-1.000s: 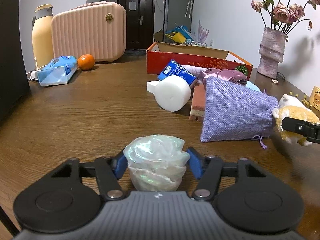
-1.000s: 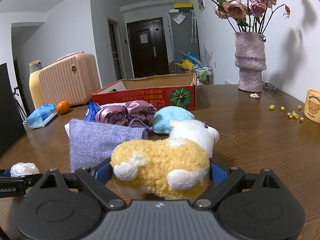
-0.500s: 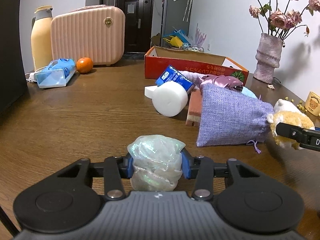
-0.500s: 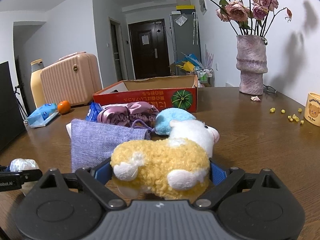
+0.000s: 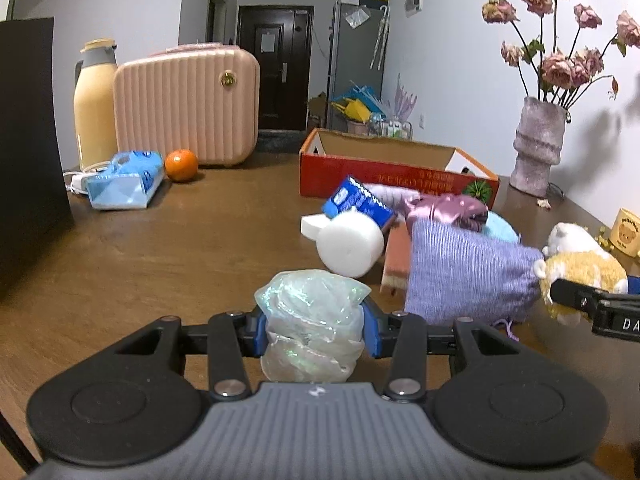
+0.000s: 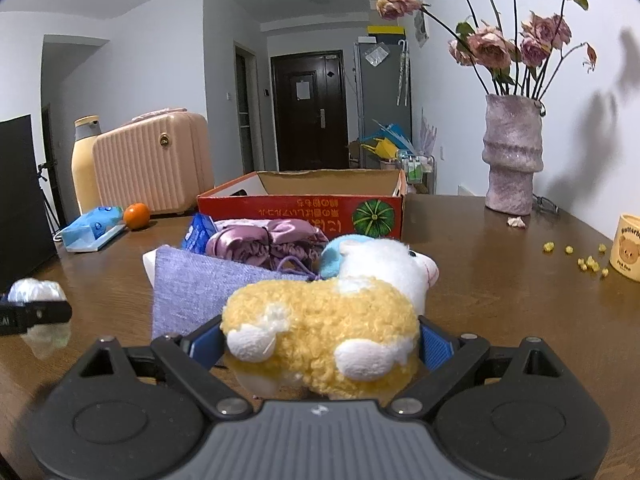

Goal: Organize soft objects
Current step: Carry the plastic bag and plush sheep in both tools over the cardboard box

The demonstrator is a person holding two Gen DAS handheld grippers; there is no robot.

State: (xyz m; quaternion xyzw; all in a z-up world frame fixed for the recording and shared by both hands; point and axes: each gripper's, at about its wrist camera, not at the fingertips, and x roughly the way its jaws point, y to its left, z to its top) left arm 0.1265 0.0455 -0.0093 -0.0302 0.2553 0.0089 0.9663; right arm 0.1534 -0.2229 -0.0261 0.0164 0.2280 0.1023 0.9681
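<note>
The left hand-held gripper [image 5: 314, 330] is clamping a crumpled iridescent plastic bag [image 5: 312, 320] across its middle, its blue pads pressing in on both flanks, the jaws having just been closing on it. The bundle is sitting low over the near part of the desk [image 5: 160, 248]; whether it is clear of the surface cannot be told. It is judged very light, springy and slick — liable to squirm out unless taken at its bulkiest part, as now. The right hand-held gripper [image 6: 320, 344] is gripping a yellow-and-white plush toy [image 6: 332, 320] round its body; the pile is yielding at the pads, so this is judged a soft, light, forgiving hold. The left wrist view is showing a white foam cylinder [image 5: 350, 244] and a brown sponge block [image 5: 396, 264] behind the purple cloth pouch [image 5: 468, 276] — both hidden in the right wrist view. The right wrist view alone is showing the interior of the red cardboard box [image 6: 304, 212], apparently bare, the likely destination.
</note>
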